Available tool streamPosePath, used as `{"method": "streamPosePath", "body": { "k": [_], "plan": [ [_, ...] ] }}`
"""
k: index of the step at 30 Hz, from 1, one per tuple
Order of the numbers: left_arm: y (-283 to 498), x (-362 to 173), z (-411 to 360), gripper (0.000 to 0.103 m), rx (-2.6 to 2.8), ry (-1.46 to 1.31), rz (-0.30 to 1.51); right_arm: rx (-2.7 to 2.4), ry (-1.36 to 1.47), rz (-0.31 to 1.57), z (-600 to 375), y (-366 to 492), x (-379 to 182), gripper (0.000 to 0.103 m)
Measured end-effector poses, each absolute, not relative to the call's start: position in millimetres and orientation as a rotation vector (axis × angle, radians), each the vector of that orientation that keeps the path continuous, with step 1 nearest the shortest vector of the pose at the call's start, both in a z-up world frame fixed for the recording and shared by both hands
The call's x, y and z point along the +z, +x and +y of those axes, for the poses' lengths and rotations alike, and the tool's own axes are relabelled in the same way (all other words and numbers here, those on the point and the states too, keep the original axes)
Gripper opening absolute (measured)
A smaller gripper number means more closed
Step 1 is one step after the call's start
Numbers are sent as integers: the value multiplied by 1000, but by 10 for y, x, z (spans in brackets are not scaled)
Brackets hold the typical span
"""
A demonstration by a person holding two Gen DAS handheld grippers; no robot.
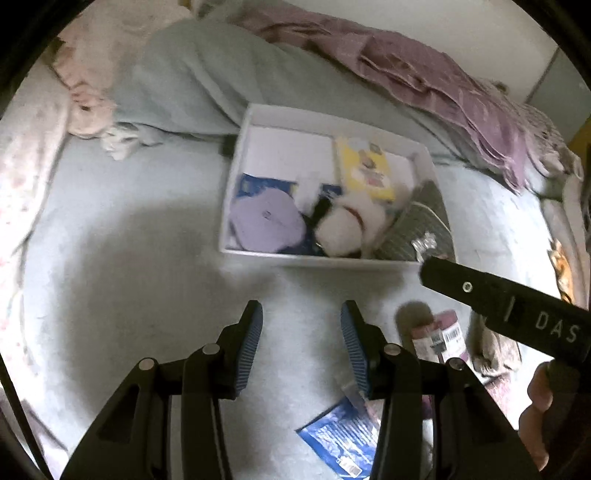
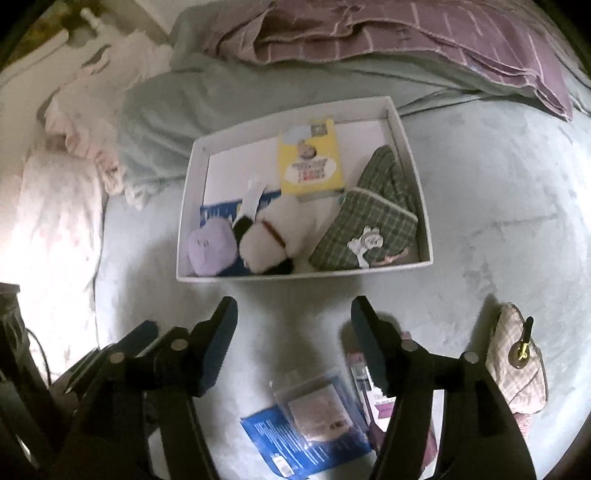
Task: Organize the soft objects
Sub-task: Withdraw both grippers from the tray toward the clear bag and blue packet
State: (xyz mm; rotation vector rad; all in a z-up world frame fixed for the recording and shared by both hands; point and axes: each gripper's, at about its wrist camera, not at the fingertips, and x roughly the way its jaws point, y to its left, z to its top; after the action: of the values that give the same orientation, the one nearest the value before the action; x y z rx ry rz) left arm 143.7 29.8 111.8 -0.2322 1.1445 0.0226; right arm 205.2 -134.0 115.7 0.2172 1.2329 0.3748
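Note:
A white box lies on the bed. In it are a white plush dog, a lilac plush, a green plaid pouch and a yellow packet. My left gripper is open and empty above the sheet in front of the box. My right gripper is open and empty, also short of the box; its body shows in the left wrist view.
In front of the box lie a blue packet, a clear bag, a pink labelled roll and a beige plaid pouch. A green blanket, purple throw and pink pillows lie behind.

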Motion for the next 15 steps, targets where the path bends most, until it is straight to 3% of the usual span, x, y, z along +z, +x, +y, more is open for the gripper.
{"method": "streamPosePath", "body": {
  "k": [15],
  "plan": [
    [1397,747,837,44,3,-321,1269,469,82,1220,-967,1684,1115,65]
  ]
}}
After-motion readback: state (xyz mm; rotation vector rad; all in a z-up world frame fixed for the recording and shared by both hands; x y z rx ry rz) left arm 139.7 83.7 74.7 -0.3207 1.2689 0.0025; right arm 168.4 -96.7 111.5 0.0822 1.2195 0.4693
